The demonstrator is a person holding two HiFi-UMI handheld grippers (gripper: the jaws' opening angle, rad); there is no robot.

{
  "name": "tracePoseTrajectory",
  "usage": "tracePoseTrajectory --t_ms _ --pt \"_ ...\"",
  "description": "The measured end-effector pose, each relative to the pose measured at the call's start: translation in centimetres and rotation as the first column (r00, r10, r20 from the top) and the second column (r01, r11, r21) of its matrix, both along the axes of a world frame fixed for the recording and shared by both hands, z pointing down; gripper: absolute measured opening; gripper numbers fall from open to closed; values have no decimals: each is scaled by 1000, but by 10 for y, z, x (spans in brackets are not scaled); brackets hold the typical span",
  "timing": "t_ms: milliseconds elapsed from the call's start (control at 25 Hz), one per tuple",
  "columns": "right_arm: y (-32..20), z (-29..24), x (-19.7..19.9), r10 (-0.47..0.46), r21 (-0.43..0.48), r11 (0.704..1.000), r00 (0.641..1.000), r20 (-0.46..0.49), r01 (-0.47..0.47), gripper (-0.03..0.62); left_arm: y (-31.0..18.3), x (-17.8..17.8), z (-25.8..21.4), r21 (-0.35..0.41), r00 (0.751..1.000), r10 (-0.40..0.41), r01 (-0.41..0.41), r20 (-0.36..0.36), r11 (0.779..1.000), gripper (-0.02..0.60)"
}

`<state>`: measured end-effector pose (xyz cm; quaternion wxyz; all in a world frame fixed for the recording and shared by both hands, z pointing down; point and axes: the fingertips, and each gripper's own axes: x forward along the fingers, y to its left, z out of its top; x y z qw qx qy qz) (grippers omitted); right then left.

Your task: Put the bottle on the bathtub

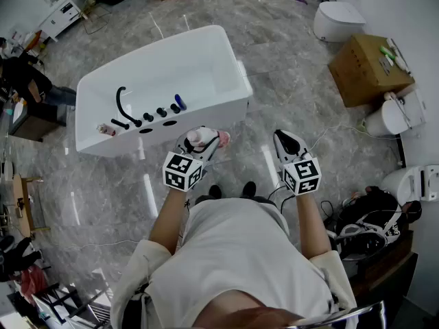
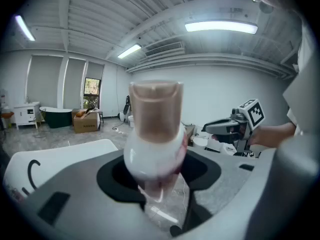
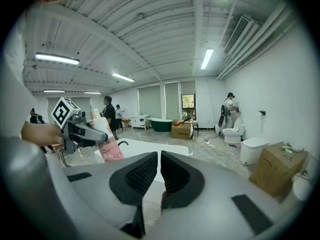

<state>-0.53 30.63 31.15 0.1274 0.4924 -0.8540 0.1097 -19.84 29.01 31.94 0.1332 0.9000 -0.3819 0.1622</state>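
Note:
A white bottle with a pink label and a tan cap (image 1: 202, 139) stands between the jaws of my left gripper (image 1: 204, 144), which is shut on it, close to the near rim of the white bathtub (image 1: 164, 67). In the left gripper view the bottle (image 2: 155, 134) fills the middle, with the bathtub (image 2: 60, 156) low on the left behind it. My right gripper (image 1: 285, 140) hangs to the right of the tub over the floor, shut and empty. The right gripper view shows its jaws (image 3: 159, 171) together, and at the left the bottle (image 3: 109, 146) in the left gripper (image 3: 95, 131).
A black faucet (image 1: 123, 105) and several knobs line the tub's near rim. A cardboard box (image 1: 370, 67) and toilets (image 1: 339, 19) (image 1: 394, 115) stand to the right. A black bag (image 1: 367, 211) lies beside the person's right arm. Grey marble floor surrounds the tub.

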Motion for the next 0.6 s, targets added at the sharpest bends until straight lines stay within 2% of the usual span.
tracePoseTrajectory --t_ms 600 --pt "-11 -3 3 -30 11 999 1000 5 30 41 -7 11 -3 11 1000 -6 6 -11 1000 227"
